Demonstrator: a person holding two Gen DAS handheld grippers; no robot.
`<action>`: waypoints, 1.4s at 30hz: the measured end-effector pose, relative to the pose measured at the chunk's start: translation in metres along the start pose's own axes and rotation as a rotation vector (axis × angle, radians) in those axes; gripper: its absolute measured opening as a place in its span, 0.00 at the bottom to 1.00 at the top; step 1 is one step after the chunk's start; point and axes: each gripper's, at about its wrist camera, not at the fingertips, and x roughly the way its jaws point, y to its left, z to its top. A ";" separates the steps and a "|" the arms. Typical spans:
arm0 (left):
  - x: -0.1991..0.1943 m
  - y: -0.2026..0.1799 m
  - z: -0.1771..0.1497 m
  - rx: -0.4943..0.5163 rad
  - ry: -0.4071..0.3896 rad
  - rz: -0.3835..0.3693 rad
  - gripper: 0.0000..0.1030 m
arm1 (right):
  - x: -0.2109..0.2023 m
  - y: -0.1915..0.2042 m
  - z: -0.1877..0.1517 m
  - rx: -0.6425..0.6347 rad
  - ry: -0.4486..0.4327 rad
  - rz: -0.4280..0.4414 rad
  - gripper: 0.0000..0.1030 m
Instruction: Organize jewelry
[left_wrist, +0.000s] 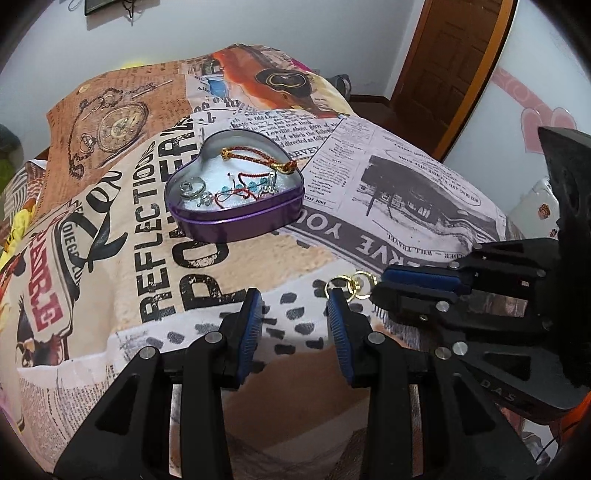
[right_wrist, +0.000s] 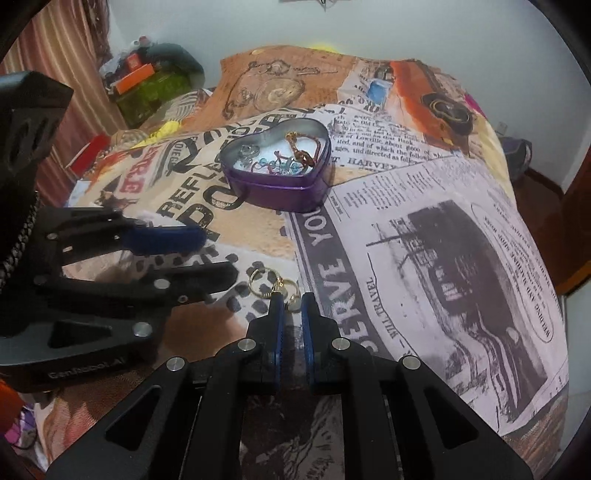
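A purple heart-shaped tin (left_wrist: 236, 218) stands open on the printed bedspread; it also shows in the right wrist view (right_wrist: 280, 192). Inside lie a red-gold braided bracelet (left_wrist: 255, 157), rings and a red cord with blue beads. My right gripper (right_wrist: 292, 304) is shut on a piece of gold ring jewelry (right_wrist: 271, 284) low over the bedspread. In the left wrist view the same gold rings (left_wrist: 351, 286) stick out from the right gripper's tips (left_wrist: 380, 286). My left gripper (left_wrist: 295, 314) is open and empty, just left of the gold rings.
The bedspread (right_wrist: 424, 229) covers a bed that drops off at the right. Boxes and clutter (right_wrist: 147, 85) sit at the far left. A wooden door (left_wrist: 454, 66) stands at the back right.
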 end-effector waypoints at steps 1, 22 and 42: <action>0.001 0.000 0.002 0.000 0.001 -0.005 0.35 | -0.002 -0.001 0.000 0.004 0.001 0.001 0.09; 0.006 0.003 0.004 -0.008 -0.016 -0.033 0.00 | -0.014 -0.013 -0.007 0.046 -0.004 -0.003 0.16; 0.014 -0.010 0.001 0.090 0.034 -0.012 0.33 | -0.017 -0.019 -0.005 0.066 -0.002 -0.018 0.17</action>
